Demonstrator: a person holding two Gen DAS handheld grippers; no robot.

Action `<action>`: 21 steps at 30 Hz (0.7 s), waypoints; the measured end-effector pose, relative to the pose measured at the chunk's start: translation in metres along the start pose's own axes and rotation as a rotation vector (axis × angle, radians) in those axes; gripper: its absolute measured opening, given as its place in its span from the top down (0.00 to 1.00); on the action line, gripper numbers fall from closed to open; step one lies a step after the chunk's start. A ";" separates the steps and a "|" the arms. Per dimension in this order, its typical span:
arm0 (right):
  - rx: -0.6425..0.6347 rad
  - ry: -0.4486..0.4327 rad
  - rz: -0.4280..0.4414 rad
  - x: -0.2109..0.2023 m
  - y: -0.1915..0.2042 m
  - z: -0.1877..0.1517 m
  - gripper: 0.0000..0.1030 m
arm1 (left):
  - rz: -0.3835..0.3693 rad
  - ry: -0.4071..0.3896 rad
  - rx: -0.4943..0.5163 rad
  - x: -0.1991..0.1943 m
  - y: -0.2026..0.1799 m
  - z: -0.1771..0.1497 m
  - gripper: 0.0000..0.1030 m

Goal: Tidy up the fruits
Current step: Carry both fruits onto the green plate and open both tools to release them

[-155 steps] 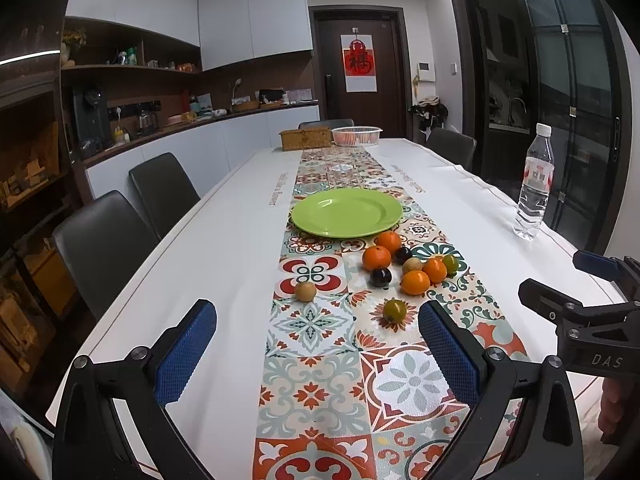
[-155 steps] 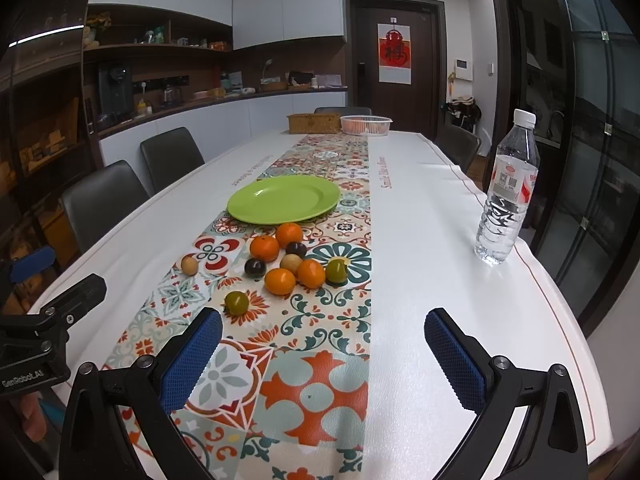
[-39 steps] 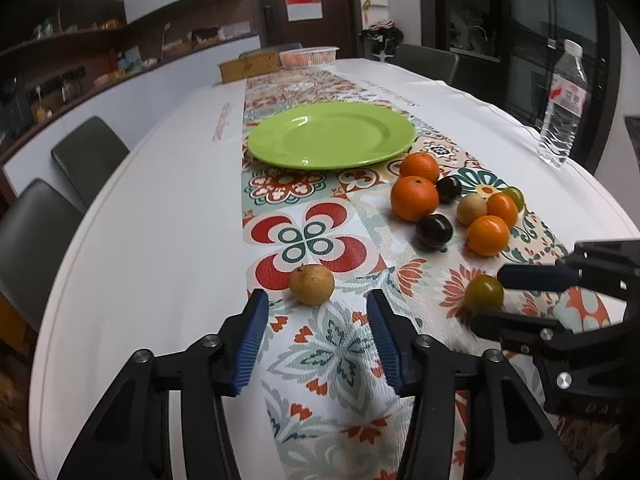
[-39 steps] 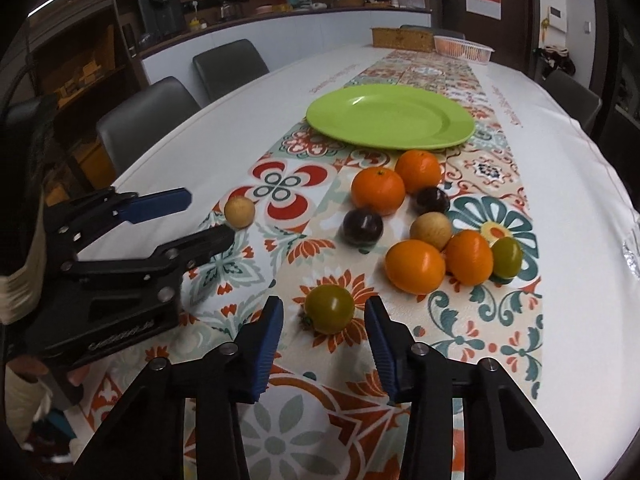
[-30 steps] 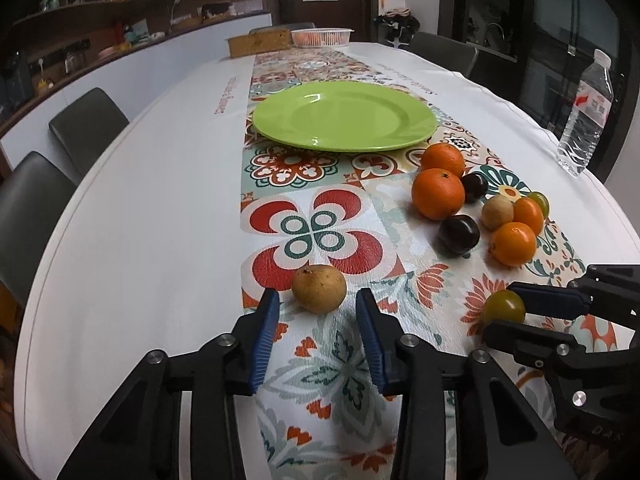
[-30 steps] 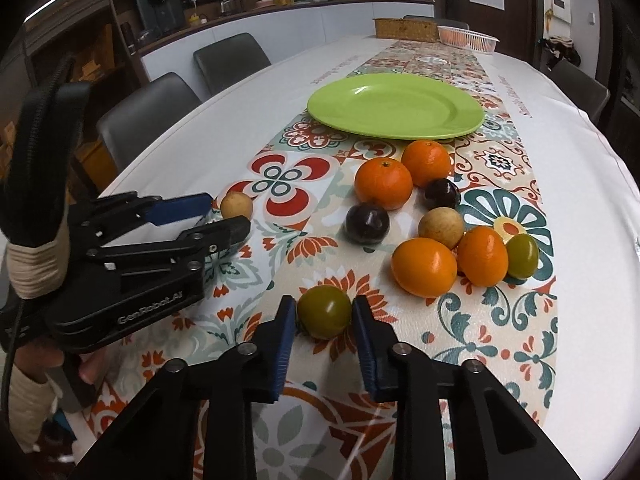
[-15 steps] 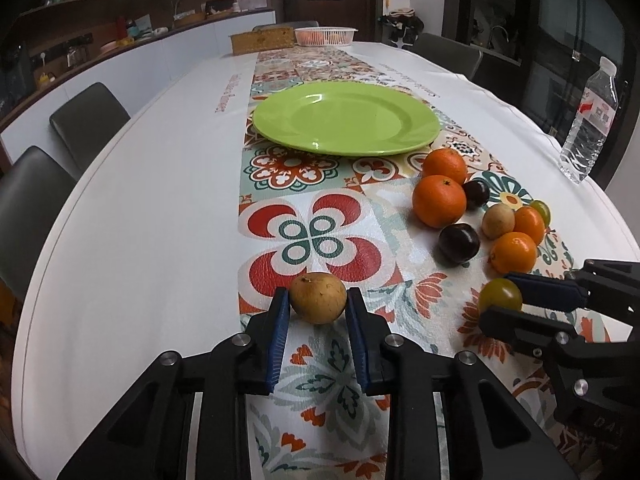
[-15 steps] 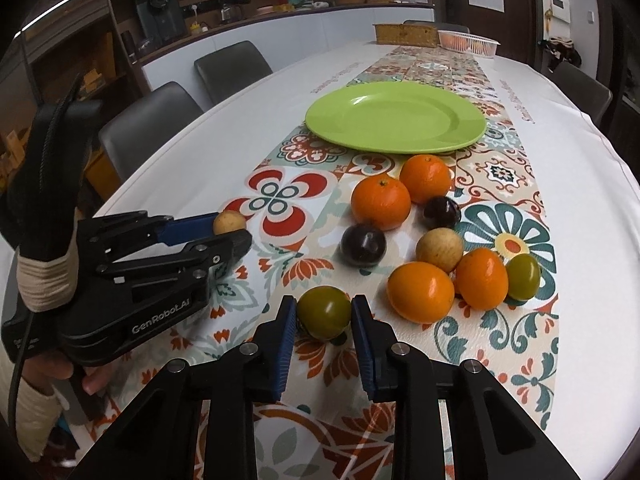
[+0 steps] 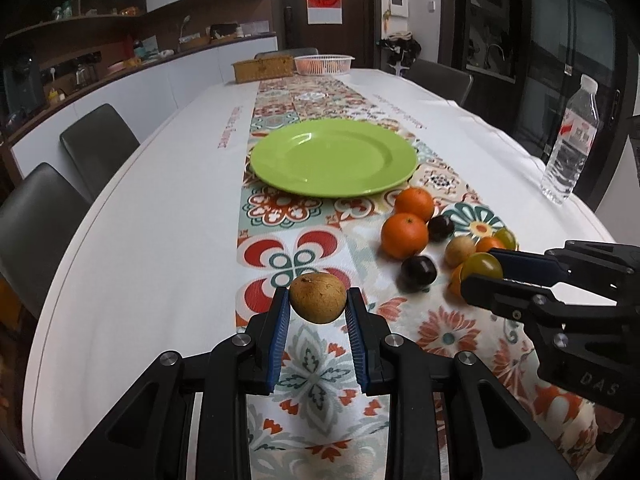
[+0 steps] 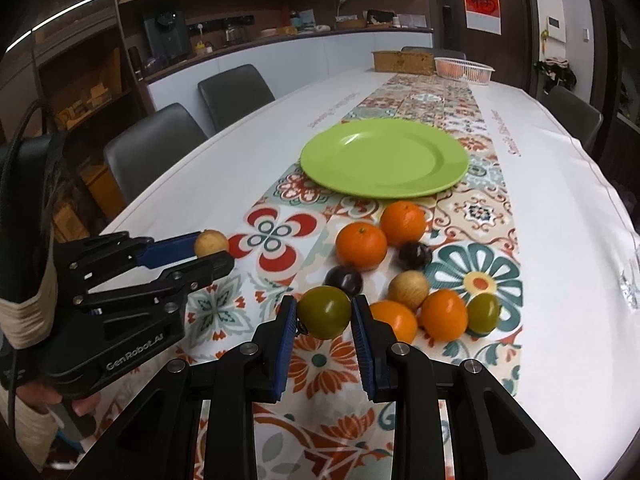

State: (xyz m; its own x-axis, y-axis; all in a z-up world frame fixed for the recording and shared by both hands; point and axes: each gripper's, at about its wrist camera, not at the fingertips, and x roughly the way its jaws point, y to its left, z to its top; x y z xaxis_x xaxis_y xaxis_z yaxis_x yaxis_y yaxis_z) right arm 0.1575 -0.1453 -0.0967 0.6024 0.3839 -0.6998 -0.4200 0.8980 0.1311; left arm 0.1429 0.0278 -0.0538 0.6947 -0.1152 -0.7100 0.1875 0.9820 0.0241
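Observation:
My left gripper [image 9: 318,312] is shut on a brown round fruit [image 9: 318,297], held just above the patterned runner. My right gripper [image 10: 324,322] is shut on a green tomato [image 10: 324,312], also lifted off the cloth. In the left wrist view the right gripper [image 9: 486,276] shows at the right edge with the green tomato [image 9: 482,266]. In the right wrist view the left gripper [image 10: 214,252] shows at the left with the brown fruit [image 10: 211,243]. A bare green plate [image 9: 334,159] [image 10: 384,158] lies farther along the runner. Several oranges [image 10: 361,247], dark plums [image 10: 344,280] and other small fruits lie between.
A water bottle [image 9: 571,148] stands at the right edge of the white table. A wicker box [image 9: 262,69] and a white basket [image 9: 324,64] sit at the far end. Dark chairs [image 10: 154,148] line the left side. A person's hand [image 10: 28,392] holds the left gripper.
Both grippers closed on their fruits and rose with them off the runner: the left with the brown fruit, the right with the green tomato.

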 end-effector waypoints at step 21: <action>-0.010 -0.053 0.044 0.001 -0.041 0.080 0.72 | -0.015 -0.063 -0.059 0.006 -0.005 0.077 0.73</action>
State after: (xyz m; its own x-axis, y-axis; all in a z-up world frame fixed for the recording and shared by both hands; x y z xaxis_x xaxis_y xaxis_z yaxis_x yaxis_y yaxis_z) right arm 0.2291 -0.1646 -0.0464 0.6184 0.4338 -0.6553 -0.4532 0.8781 0.1536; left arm 0.1994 0.0109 -0.0043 0.7347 -0.1373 -0.6644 0.1585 0.9869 -0.0287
